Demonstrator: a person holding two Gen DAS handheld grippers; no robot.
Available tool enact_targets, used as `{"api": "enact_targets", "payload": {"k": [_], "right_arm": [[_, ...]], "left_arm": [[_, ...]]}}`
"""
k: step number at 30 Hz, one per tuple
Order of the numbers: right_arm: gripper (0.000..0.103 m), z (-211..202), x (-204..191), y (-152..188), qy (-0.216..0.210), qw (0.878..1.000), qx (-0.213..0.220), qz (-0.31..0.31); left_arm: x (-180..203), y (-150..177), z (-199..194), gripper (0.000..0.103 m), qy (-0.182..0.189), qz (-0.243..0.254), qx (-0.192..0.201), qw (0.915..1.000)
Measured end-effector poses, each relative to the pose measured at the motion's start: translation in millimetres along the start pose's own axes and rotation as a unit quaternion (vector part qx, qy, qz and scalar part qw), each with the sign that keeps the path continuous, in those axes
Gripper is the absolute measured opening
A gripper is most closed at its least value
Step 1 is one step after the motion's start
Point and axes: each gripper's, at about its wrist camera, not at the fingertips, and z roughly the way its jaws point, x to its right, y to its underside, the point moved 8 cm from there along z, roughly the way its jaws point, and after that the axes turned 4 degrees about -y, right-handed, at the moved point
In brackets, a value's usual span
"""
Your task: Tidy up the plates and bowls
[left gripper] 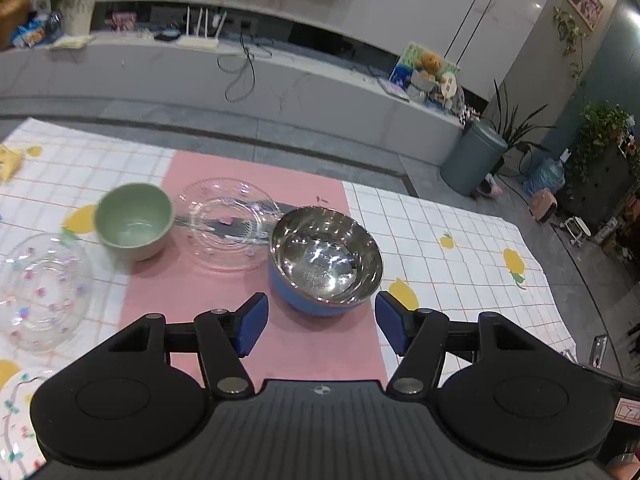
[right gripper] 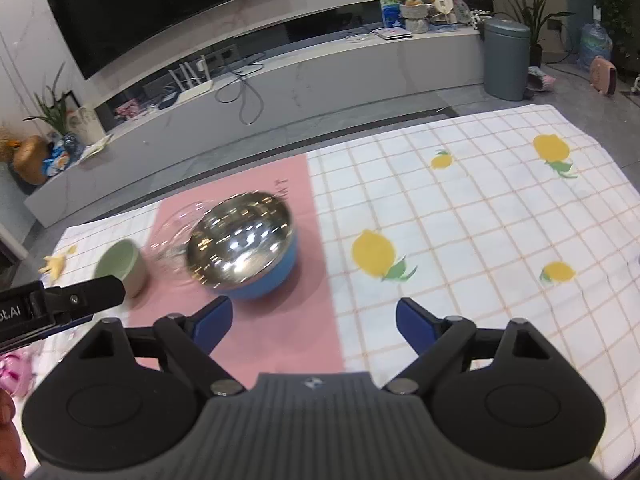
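A steel bowl with a blue outside (left gripper: 326, 260) (right gripper: 242, 252) stands on the pink mat (left gripper: 180, 288) (right gripper: 280, 332). Behind it lies a clear glass plate (left gripper: 226, 226) (right gripper: 176, 228), and left of that a green bowl (left gripper: 134, 220) (right gripper: 122, 266). A second clear glass dish with small flowers (left gripper: 42, 292) sits at the far left. My left gripper (left gripper: 322, 326) is open just in front of the steel bowl, nothing between its blue pads. My right gripper (right gripper: 314, 326) is open too, empty, near the bowl's right front. The left gripper's body (right gripper: 64, 304) shows at the left edge of the right wrist view.
A white checked cloth with lemon prints (left gripper: 460, 248) (right gripper: 460, 220) covers the table. A floral plate (left gripper: 16, 408) lies at the near left corner. A yellow scrap (left gripper: 10, 162) (right gripper: 54, 266) lies on the far left. A grey bin (left gripper: 472, 158) (right gripper: 506, 60) stands on the floor beyond.
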Motion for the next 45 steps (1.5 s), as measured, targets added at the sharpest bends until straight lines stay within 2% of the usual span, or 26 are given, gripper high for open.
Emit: {"api": "enact_targets", "payload": {"k": [4,7,8,11,15,16,21,26,28,29,33,39,45], "right_arm": [[0.079,20,6,-14,0.016,1.000,0.001,-0.012],[0.076,38,4,-23,0.004,1.000,-0.005,-0.012],[0.072,45,3,-26,0.000,1.000,-0.011,-0.009],[0.065,68,-1,-32,-0.004,1.000,-0.027,0.004],[0.057,96,-7,-34,-0.004,0.999,-0.044,0.008],[0.051,103,-8,-33,-0.005,0.999,-0.050,0.012],[0.046,126,-13,-31,0.006,0.998,-0.056,0.010],[0.038,138,-15,-29,0.006,0.998,-0.064,0.015],[0.035,140,-16,-29,0.007,0.998,-0.063,0.009],[0.031,141,-17,-29,0.005,0.998,-0.063,0.007],[0.015,143,-23,-30,-0.011,0.998,-0.065,0.008],[0.013,138,-28,-30,-0.003,0.998,-0.066,0.000],[0.013,112,-37,-31,-0.012,0.999,-0.052,-0.006]], "left_arm": [[-5,-6,31,0.069,0.004,-0.035,-0.037,0.9987],[-8,-14,52,0.069,-0.006,-0.033,-0.037,0.9987],[-9,-15,59,0.069,-0.009,-0.031,-0.039,0.9987],[-18,-16,82,0.058,-0.027,-0.032,-0.052,0.9978],[-29,-16,101,0.050,-0.038,-0.046,-0.056,0.9967],[-31,-16,104,0.048,-0.036,-0.052,-0.056,0.9964],[-30,-16,116,0.035,-0.052,-0.044,-0.069,0.9953],[-31,-15,123,0.022,-0.057,-0.046,-0.070,0.9948],[-31,-14,124,0.020,-0.055,-0.047,-0.070,0.9950],[-31,-14,124,0.016,-0.052,-0.047,-0.068,0.9952],[-29,-15,124,0.015,-0.055,-0.039,-0.068,0.9954],[-28,-15,117,0.013,-0.063,-0.045,-0.070,0.9946],[-23,-17,85,0.013,-0.072,-0.032,-0.059,0.9952]]}}
